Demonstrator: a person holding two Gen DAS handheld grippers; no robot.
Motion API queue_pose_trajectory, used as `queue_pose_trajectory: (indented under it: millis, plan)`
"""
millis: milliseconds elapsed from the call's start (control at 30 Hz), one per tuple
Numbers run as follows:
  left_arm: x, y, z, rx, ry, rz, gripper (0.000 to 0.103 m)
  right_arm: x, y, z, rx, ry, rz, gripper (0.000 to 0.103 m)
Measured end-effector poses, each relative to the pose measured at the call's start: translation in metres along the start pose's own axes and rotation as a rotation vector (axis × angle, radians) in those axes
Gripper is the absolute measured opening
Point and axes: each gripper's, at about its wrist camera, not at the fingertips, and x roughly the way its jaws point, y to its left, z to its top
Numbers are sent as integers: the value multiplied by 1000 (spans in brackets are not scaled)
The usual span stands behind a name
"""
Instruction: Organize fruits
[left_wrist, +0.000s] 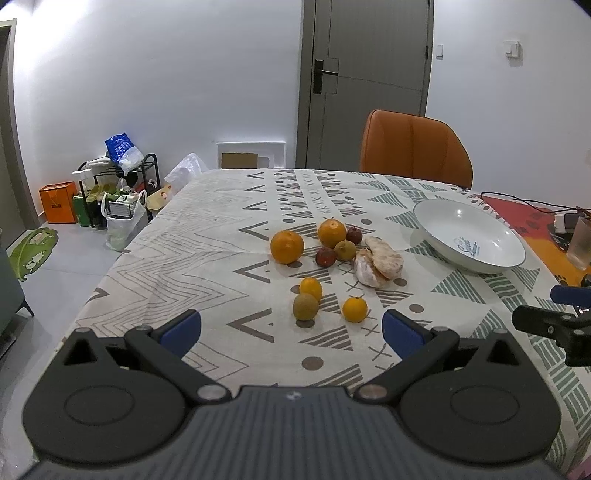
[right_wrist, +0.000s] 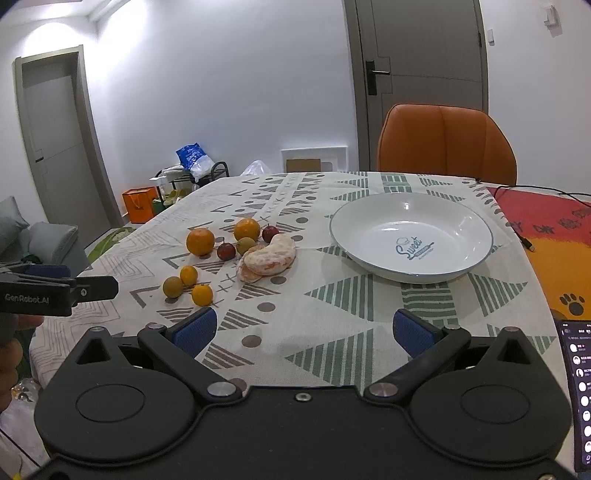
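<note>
Blue-padded fingers of the left gripper (left_wrist: 291, 332) are spread wide above the patterned tablecloth (left_wrist: 207, 243), nothing held; the right gripper (right_wrist: 304, 332) is likewise gaping and empty. Just beyond the left one, two small oranges (left_wrist: 354, 309) and a brownish-green fruit (left_wrist: 305, 306) are grouped. Farther on, two larger oranges (left_wrist: 287, 246), small red fruits and a peeled citrus (left_wrist: 376, 264) are clustered (all on the cloth). To their right a white bowl (right_wrist: 412, 236) sits empty, an orange chair (right_wrist: 447, 144) behind.

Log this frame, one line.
phase: pre-grasp | left gripper: open, empty | right gripper: open, empty | fruits: on tablecloth | bowl: empty
</note>
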Motion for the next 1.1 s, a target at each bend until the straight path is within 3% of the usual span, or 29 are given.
queue_pose_trajectory:
  millis: [1100]
  plan:
    - [-8,-4,2,11,-17,-5,103,-3,0,-1,2,2,-9,103]
